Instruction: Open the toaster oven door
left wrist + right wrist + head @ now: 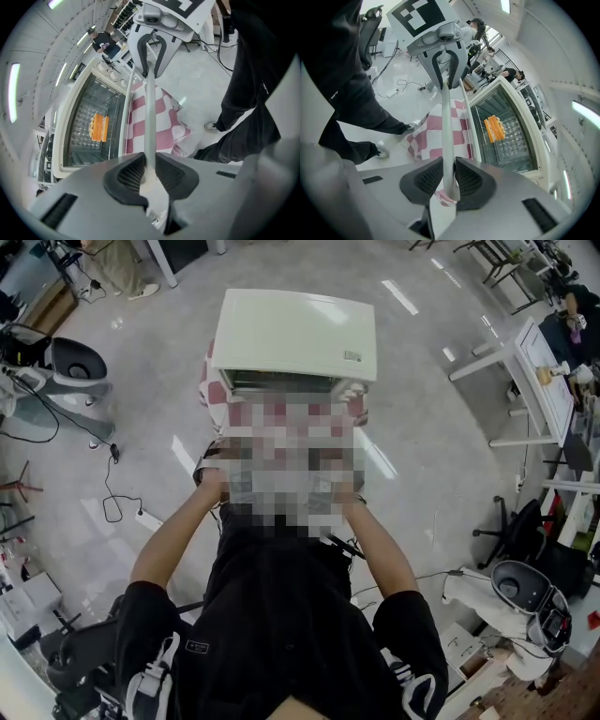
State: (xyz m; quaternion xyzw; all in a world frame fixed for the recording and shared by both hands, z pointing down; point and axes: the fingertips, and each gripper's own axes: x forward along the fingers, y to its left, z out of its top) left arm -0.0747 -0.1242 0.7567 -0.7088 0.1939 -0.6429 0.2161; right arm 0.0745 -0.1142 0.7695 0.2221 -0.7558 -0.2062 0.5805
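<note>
The left gripper [149, 171] is clamped on one end of the toaster oven's door handle [150, 122]. Its dark ribbed pads press the grey bar from both sides, so the jaws stand only as far apart as the bar is thick. The right gripper [449, 176] pinches the other end of the same bar in the same way. Each gripper view looks along the handle to the opposite gripper, which closes the far end.

From the head view, the person's left hand [214, 486] and right hand [345, 491] reach forward, level with each other, just in front of the toaster oven [295, 334]. The jaws themselves cannot be seen there.

Just beyond the bar on the person's side, a red-and-white checked cloth [164, 122] hangs down under the oven. On the other side is the cream oven front with its dark cavity [89, 126]. The handle stands out from this front, with the door drawn away from it; how far it has swung cannot be judged.

Inside the cavity, a few orange strips [494, 129] lie side by side on a wire rack [508, 140]. Nothing else shows on the rack.
</note>
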